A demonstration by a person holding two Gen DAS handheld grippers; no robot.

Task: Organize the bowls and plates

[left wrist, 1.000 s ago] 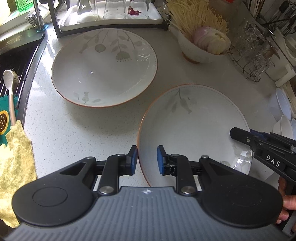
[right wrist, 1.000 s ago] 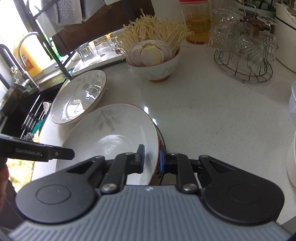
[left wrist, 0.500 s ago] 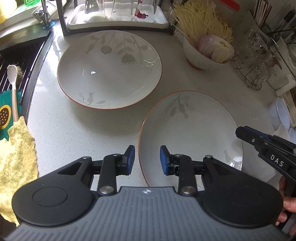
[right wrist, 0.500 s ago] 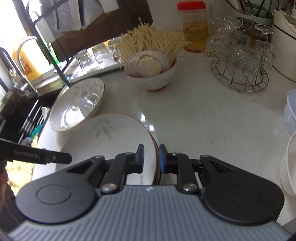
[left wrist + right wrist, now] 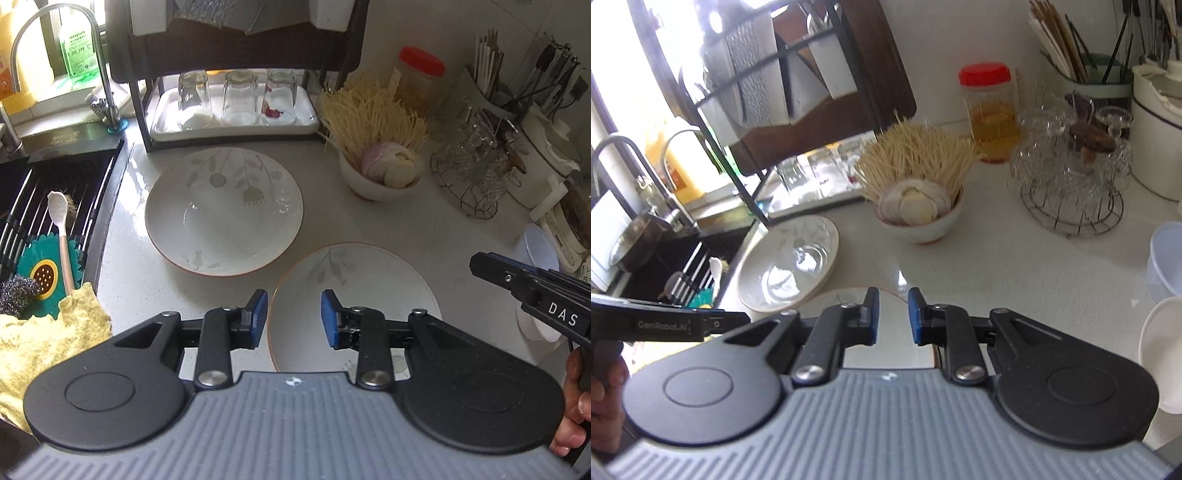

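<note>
Two plates (image 5: 225, 214) (image 5: 354, 295) lie side by side; both grippers (image 5: 294, 317) (image 5: 893, 316) hover with fingers released.

A: The near plate (image 5: 354, 280) loses its closest rim behind the left gripper's (image 5: 294, 317) body; in the right wrist view only a sliver of it shows.

B: And at the edges?

A: The white bowls (image 5: 1167, 332) are cropped by the right border. The green bottle's (image 5: 79, 48) label is too blurred to read.
</note>
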